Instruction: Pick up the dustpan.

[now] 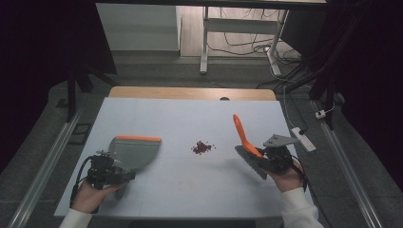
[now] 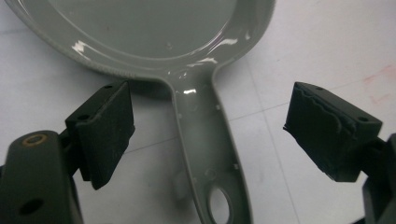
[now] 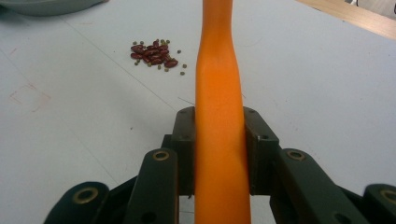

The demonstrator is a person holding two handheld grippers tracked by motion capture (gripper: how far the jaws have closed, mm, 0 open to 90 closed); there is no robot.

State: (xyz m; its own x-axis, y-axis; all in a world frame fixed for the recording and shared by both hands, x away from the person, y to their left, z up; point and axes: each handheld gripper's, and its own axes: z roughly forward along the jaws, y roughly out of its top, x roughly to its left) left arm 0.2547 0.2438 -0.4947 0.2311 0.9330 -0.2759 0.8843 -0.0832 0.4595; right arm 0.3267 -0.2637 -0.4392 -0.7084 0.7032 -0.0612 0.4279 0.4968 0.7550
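Note:
A grey dustpan [image 1: 135, 151] with an orange front lip lies flat on the white table, left of centre. Its handle [image 2: 205, 140] runs toward me between the jaws of my left gripper [image 1: 122, 179], which stand wide on either side without touching it; the left gripper [image 2: 210, 135] is open. My right gripper [image 1: 266, 159] is shut on the orange handle of a hand brush [image 1: 243, 135], whose grey bristles hang low toward the table. In the right gripper view the handle [image 3: 218, 93] is clamped between both pads. A small heap of red beans [image 1: 202, 147] [image 3: 154, 55] lies between dustpan and brush.
The white table sheet [image 1: 190, 114] ends at a wooden strip at the far side. A white power strip [image 1: 304, 137] lies just off the right edge. Metal rails run along both sides of the table, and a desk frame with cables stands beyond.

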